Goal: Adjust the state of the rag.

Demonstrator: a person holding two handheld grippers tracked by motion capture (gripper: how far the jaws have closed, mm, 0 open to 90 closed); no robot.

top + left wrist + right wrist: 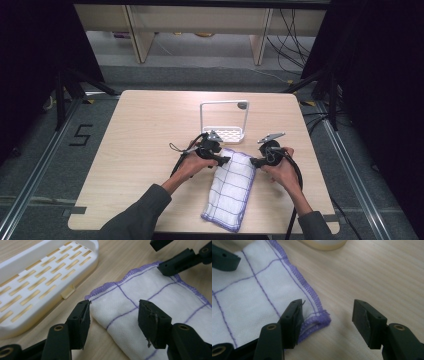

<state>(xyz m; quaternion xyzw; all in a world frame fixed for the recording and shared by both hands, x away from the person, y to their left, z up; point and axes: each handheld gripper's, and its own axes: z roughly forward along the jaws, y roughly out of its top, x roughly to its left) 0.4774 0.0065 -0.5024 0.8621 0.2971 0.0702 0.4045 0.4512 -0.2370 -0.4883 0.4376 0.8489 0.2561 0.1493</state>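
A folded white cloth (232, 187) with purple grid lines and a purple hem lies on the wooden table, its long side running from the front edge toward the middle. My left gripper (226, 160) is at the cloth's far left corner. In the left gripper view the jaws (113, 315) stand open, straddling that corner of the cloth (155, 290) without pinching it. My right gripper (254, 162) is at the far right corner. There its jaws (327, 312) are open too, one jaw over the cloth (262, 290) and the other over bare wood.
A white slotted plastic tray (227, 134) with a tall wire frame stands just beyond the cloth, close to the left gripper; its slotted base (37, 277) is alongside the left jaw. The wooden table (145, 130) stretches left and right of the cloth.
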